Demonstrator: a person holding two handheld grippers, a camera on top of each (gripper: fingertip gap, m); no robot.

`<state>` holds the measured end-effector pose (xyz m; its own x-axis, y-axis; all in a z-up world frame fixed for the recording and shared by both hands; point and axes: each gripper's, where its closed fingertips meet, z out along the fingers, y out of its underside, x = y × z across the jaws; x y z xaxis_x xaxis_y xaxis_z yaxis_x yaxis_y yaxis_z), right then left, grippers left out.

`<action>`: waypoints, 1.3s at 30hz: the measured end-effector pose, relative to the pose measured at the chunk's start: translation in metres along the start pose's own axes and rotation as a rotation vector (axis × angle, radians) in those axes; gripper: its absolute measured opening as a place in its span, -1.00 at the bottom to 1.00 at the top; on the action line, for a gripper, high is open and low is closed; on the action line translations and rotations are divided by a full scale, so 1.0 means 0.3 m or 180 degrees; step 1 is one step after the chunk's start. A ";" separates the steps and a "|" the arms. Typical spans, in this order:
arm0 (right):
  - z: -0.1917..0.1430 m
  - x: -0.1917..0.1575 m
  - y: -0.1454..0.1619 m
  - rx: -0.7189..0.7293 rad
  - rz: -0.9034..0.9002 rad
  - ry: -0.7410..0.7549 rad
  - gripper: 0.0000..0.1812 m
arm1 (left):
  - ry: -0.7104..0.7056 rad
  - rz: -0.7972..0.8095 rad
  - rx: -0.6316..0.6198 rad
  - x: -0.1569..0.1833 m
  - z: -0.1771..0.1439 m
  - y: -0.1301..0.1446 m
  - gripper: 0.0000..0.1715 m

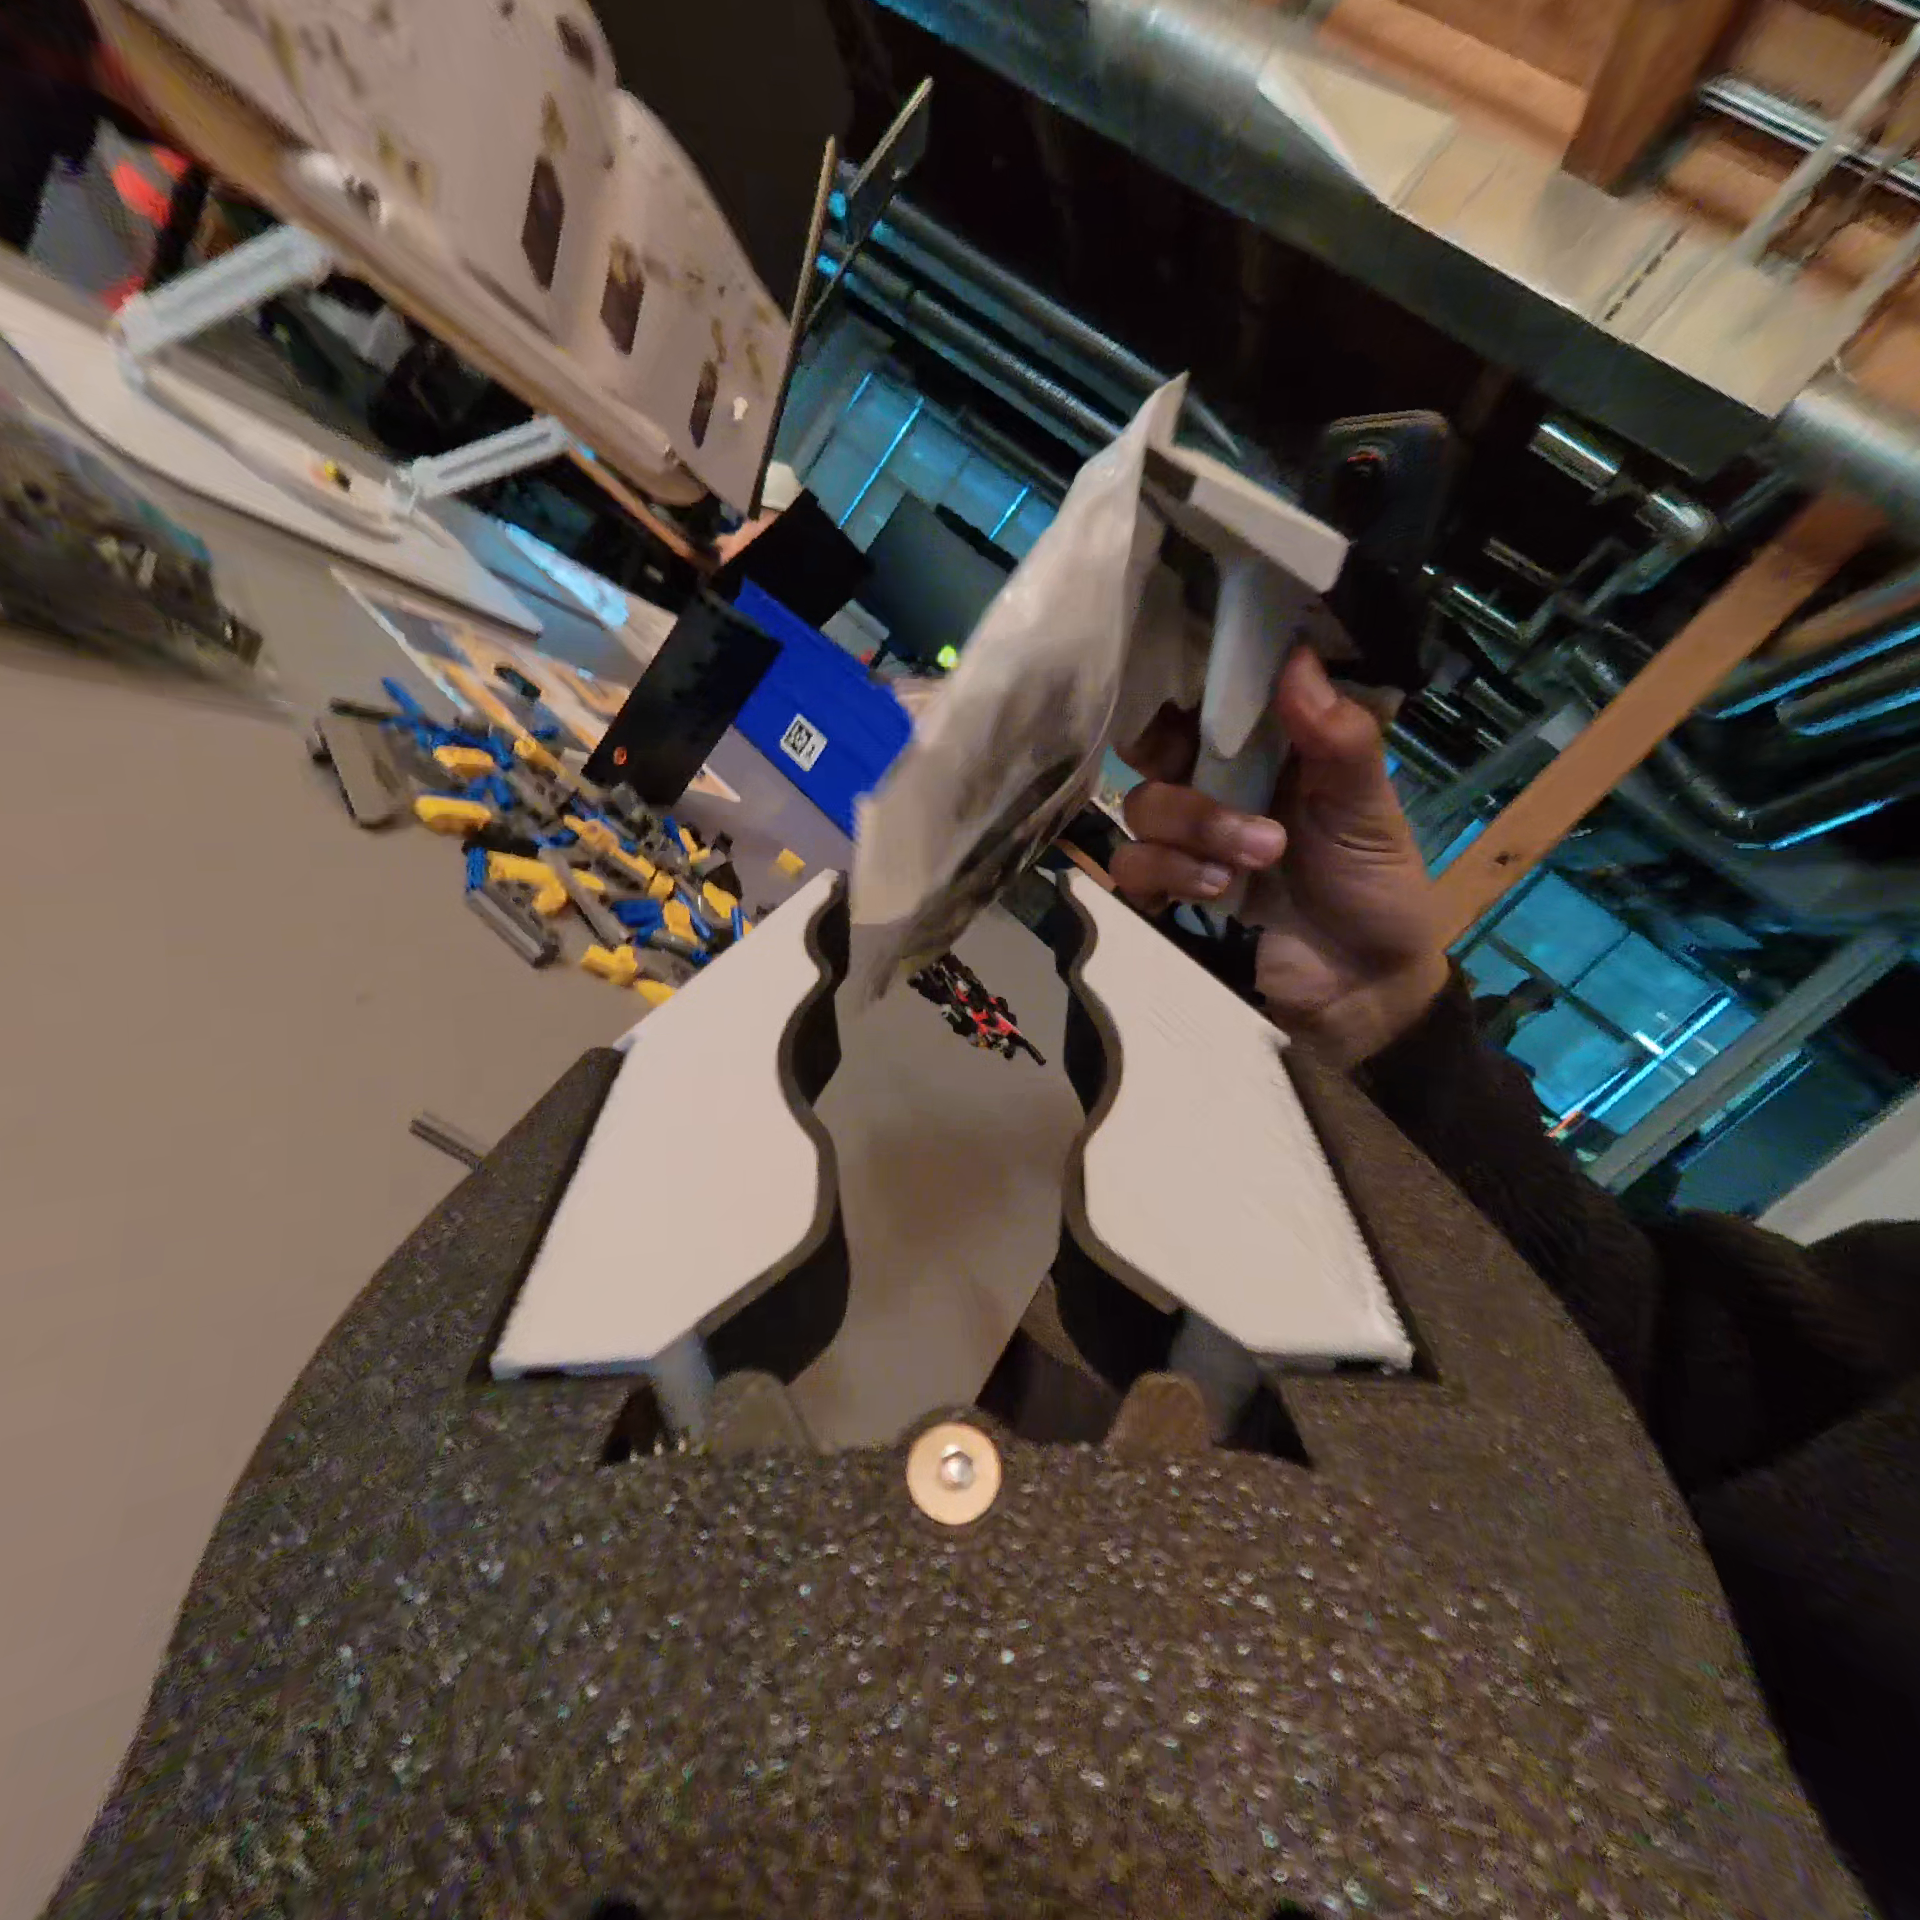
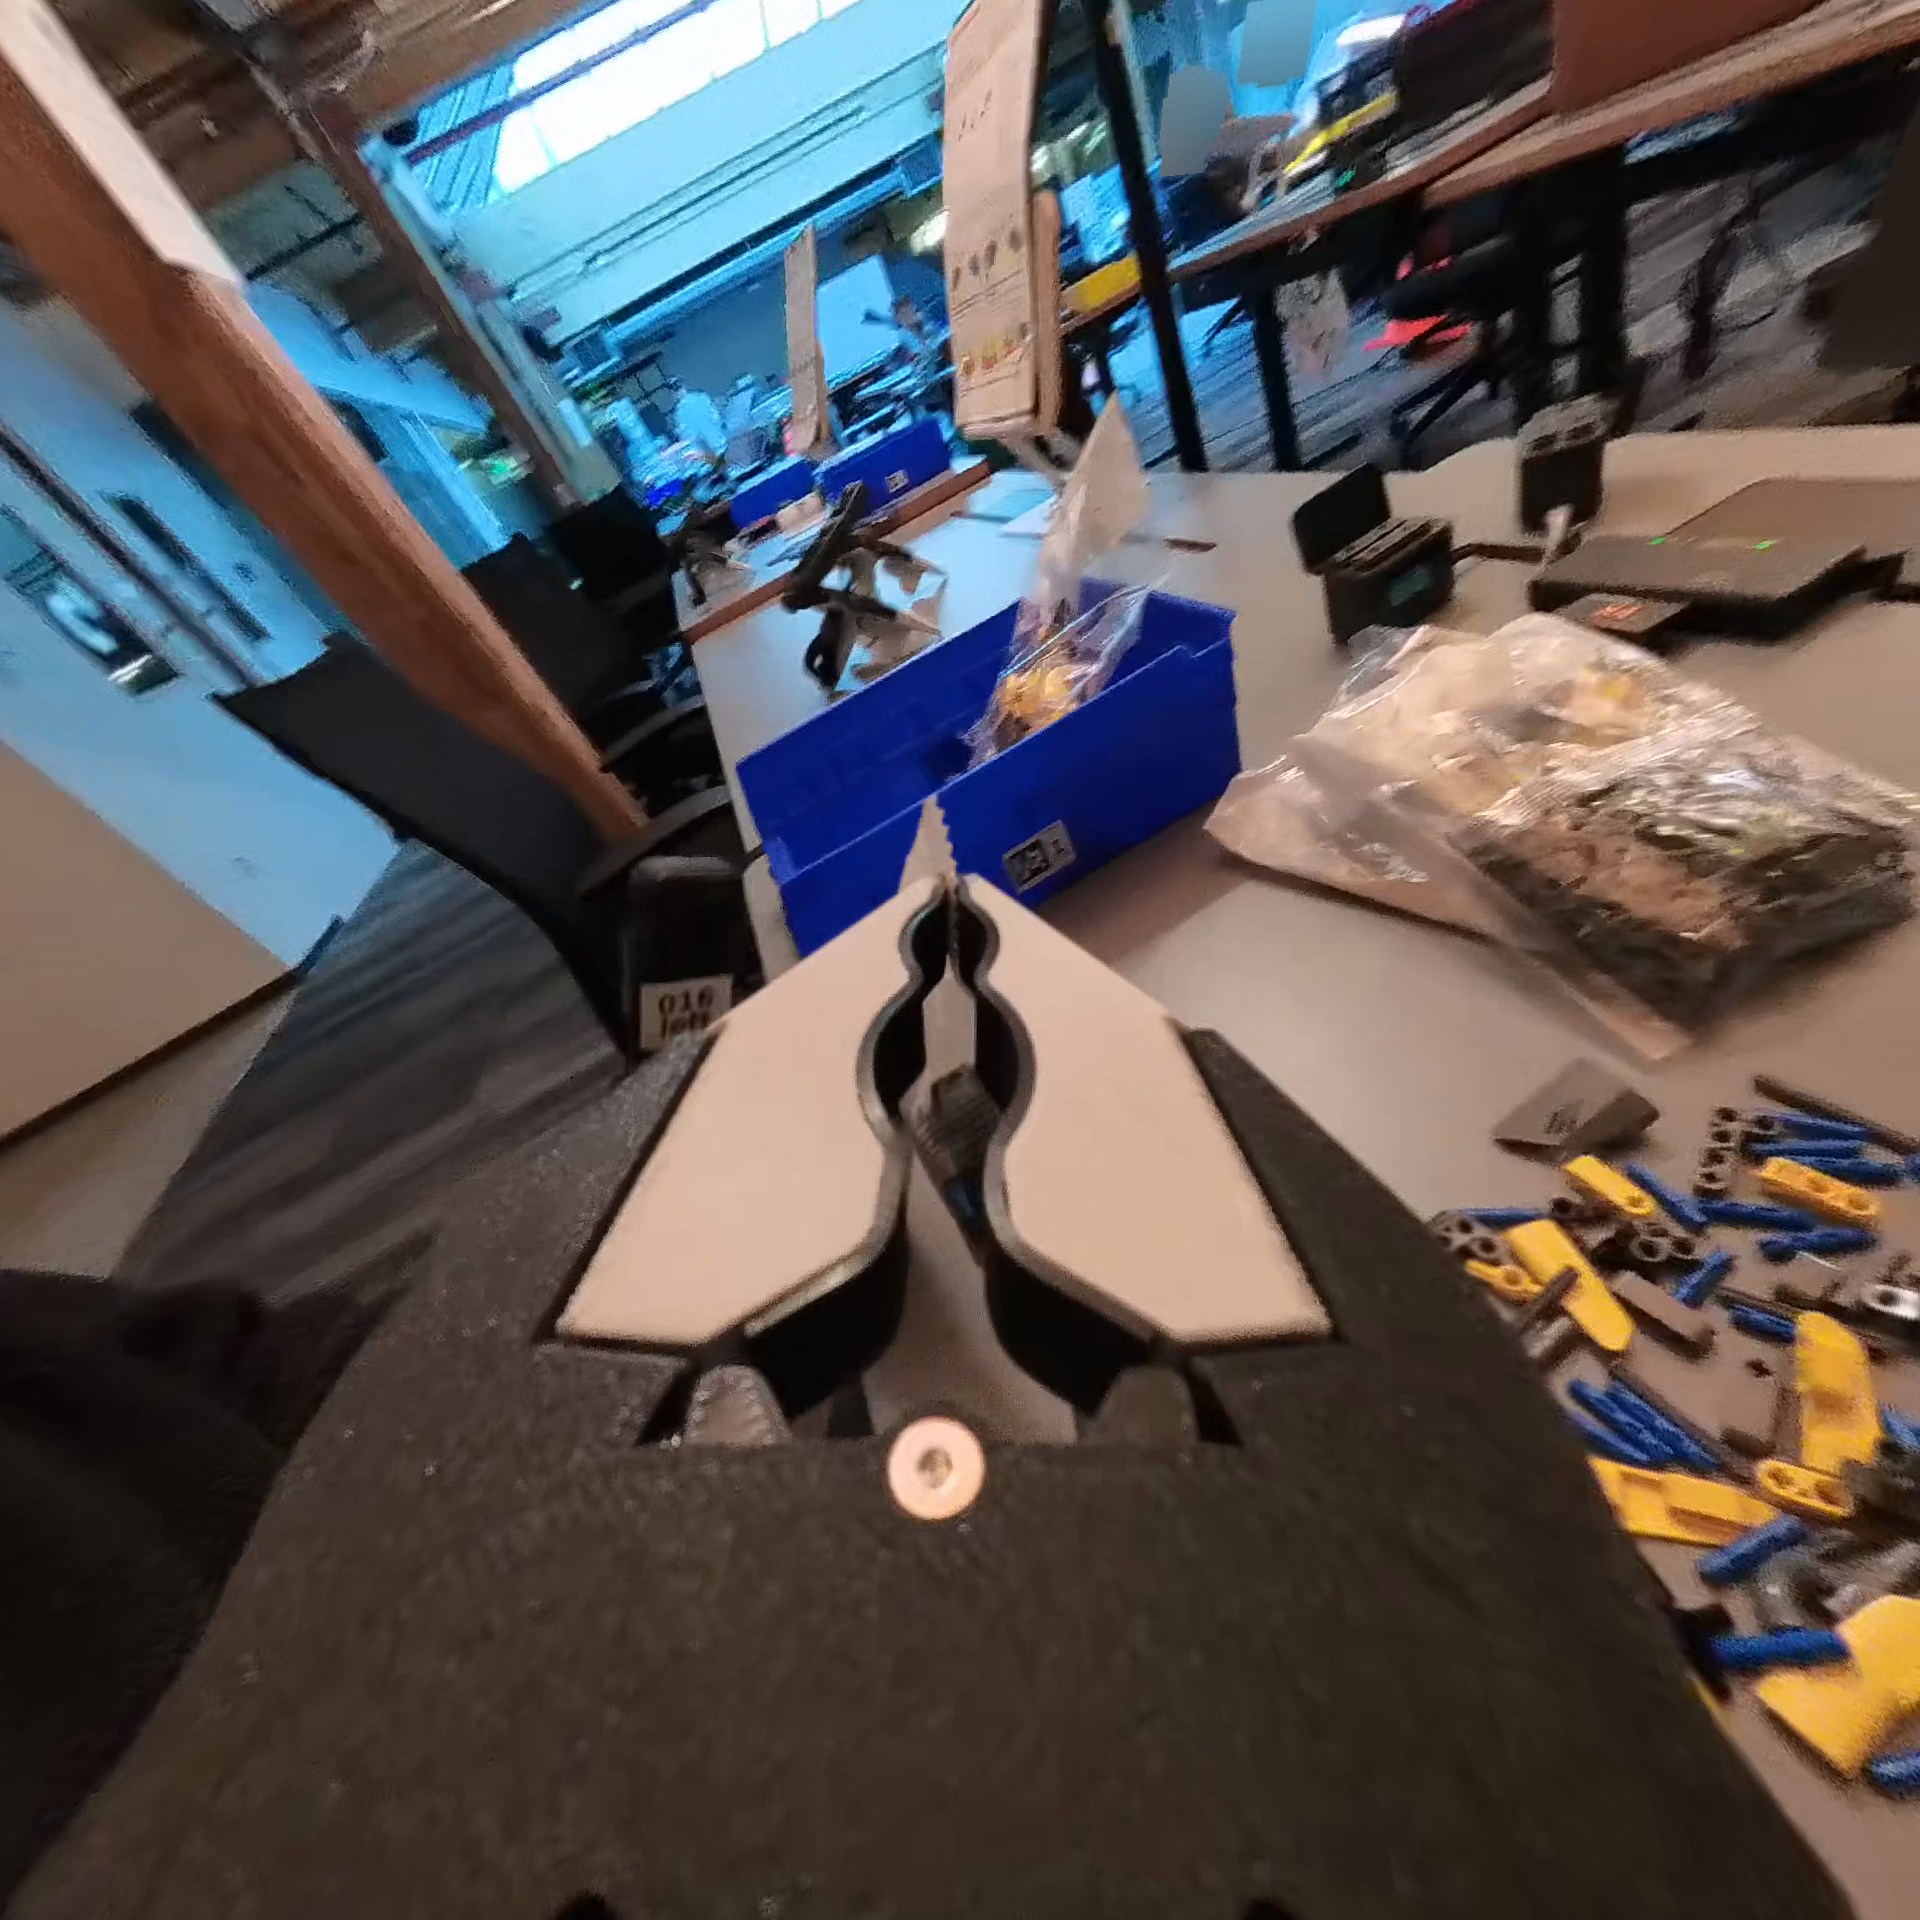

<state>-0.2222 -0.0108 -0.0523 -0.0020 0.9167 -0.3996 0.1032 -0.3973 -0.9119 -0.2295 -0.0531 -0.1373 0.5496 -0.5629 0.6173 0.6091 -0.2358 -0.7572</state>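
My right gripper (image 2: 948,883) is shut on the top edge of a small clear plastic bag (image 2: 932,847); its toothed edge sticks out past the fingertips. In the left wrist view the bag (image 1: 997,727) hangs in the air from the right gripper (image 1: 1164,468), which a hand (image 1: 1340,831) holds. Dark small pieces sit in the bag's lower part. My left gripper (image 1: 951,888) is open, and the bag's lower corner hangs just between its fingertips. I cannot tell whether the left fingers (image 1: 727,1091) touch the bag.
On the grey table (image 1: 208,1039) lies a loose pile of blue, yellow and black building pieces (image 1: 582,862) (image 2: 1714,1299). A blue bin (image 2: 1122,790) holds a small bag of yellow pieces (image 2: 1049,665). A large clear bag of parts (image 2: 1579,810) and black devices (image 2: 1371,561) lie farther back.
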 end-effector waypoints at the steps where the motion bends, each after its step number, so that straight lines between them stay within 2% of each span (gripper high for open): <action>1: 0.004 -0.011 0.012 -0.0090 0.0027 -0.0099 -1.00 | 0.0047 0.0150 0.0063 0.017 -0.015 -0.018 -0.81; 2: 0.000 0.000 0.019 -0.0098 0.0045 -0.0058 -1.00 | 0.0179 0.0383 0.0187 0.054 -0.038 -0.046 -0.92; 4: -0.010 0.048 0.080 -0.0238 0.0098 0.0059 -1.00 | 0.0283 0.0670 0.0378 0.111 -0.075 -0.112 -1.00; 6: 0.005 0.061 0.201 -0.0514 0.0433 -0.0074 -1.00 | 0.0286 0.0725 0.0305 0.120 -0.090 -0.141 -1.00; 8: 0.012 0.054 0.263 -0.0495 0.0658 -0.0200 -1.00 | 0.0273 0.0605 0.0181 0.096 -0.102 -0.142 -1.00; 12: 0.004 0.004 0.258 -0.0243 0.0930 -0.0645 -1.00 | 0.0128 0.0377 0.0191 0.042 -0.113 -0.150 -1.00; 15: -0.022 0.013 0.197 0.0024 0.0687 -0.0527 -1.00 | -0.0087 0.0395 -0.0124 -0.017 -0.101 -0.102 -0.98; 17: -0.023 -0.021 0.198 -0.0115 0.0652 -0.0674 -1.00 | -0.0148 0.0353 -0.0164 -0.034 -0.095 -0.088 -0.98; 20: -0.026 0.018 0.187 -0.0114 0.0657 -0.0380 -1.00 | -0.0057 0.0234 -0.0117 -0.029 -0.092 -0.090 -0.98; 24: -0.022 0.022 0.216 -0.0240 0.1050 -0.0541 -1.00 | -0.0067 0.0292 -0.0136 -0.022 -0.095 -0.094 -0.98; 26: -0.013 0.060 0.252 -0.0319 0.1116 -0.0375 -1.00 | -0.0137 0.0240 -0.0213 -0.043 -0.098 -0.084 -0.97; 28: -0.006 0.081 0.272 -0.0342 0.1212 -0.0313 -1.00 | -0.0302 -0.0027 -0.0379 -0.105 -0.101 -0.047 -0.95; 31: -0.003 0.119 0.283 -0.0282 0.1319 -0.0207 -1.00 | -0.0267 -0.0459 -0.0418 -0.141 -0.107 -0.026 -0.91; 37: 0.011 0.186 0.362 -0.0440 0.1310 0.0169 -0.99 | -0.0778 -0.0281 -0.0656 -0.215 -0.116 0.019 -0.92; 39: 0.012 0.194 0.378 -0.0469 0.1243 0.0229 -0.90 | -0.0844 -0.0216 -0.0706 -0.222 -0.115 0.029 -0.93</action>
<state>-0.2142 -0.0026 -0.1794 0.1343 0.7013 -0.7001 0.2235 -0.7097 -0.6681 -0.2806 -0.0450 -0.1924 0.6592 -0.3216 0.6797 0.5262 -0.4484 -0.7225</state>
